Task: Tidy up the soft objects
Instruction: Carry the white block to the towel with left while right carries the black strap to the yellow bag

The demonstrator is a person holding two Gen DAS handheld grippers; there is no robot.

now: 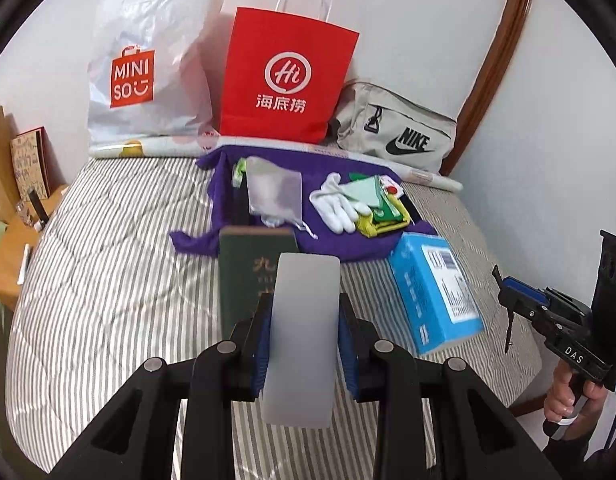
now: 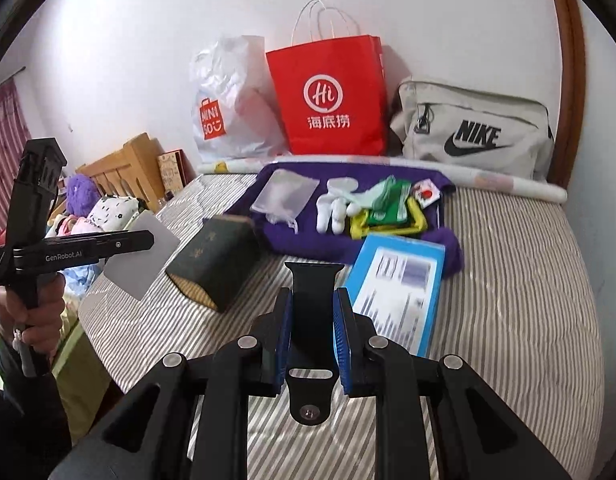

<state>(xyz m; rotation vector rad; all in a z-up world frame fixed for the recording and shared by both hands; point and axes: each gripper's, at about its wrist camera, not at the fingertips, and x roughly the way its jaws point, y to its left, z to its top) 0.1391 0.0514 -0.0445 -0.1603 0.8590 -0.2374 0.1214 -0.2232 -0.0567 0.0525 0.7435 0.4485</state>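
A: Left gripper (image 1: 301, 344)?
B: Its blue pads pinch a frosted grey-white flat card (image 1: 303, 340), held up over the striped bed (image 1: 107, 280). From the right wrist view the card (image 2: 141, 256) sticks out past the left gripper (image 2: 147, 240), hand (image 2: 31, 320) below on the grip.

A: Right gripper (image 2: 312, 336)?
B: Clamped on a black strap (image 2: 312, 312); strap runs between the pads, its buckle-hole end near the camera. In the left view the right gripper (image 1: 508, 300) sits at the right edge, strap thin and dark there.

A: Where's the soft stuff?
B: Ahead of both grippers, well apart, on the purple cloth (image 1: 340, 240): white gloves (image 1: 340, 204), translucent pouch (image 1: 273, 192), green and yellow fabric bits (image 1: 384, 216).

A: What's in between?
B: Green book (image 1: 251, 272) just past the left gripper's card, blue box (image 1: 436, 292) tilted beside the cloth's near edge. In the right view the book (image 2: 215, 260) is left of the strap, the box (image 2: 396, 292) right.

A: Behind?
B: Against the wall: Miniso plastic bag (image 1: 147, 68), red paper bag (image 1: 287, 76), grey Nike bag (image 1: 396, 128), a rolled sheet (image 1: 155, 146) at their feet.
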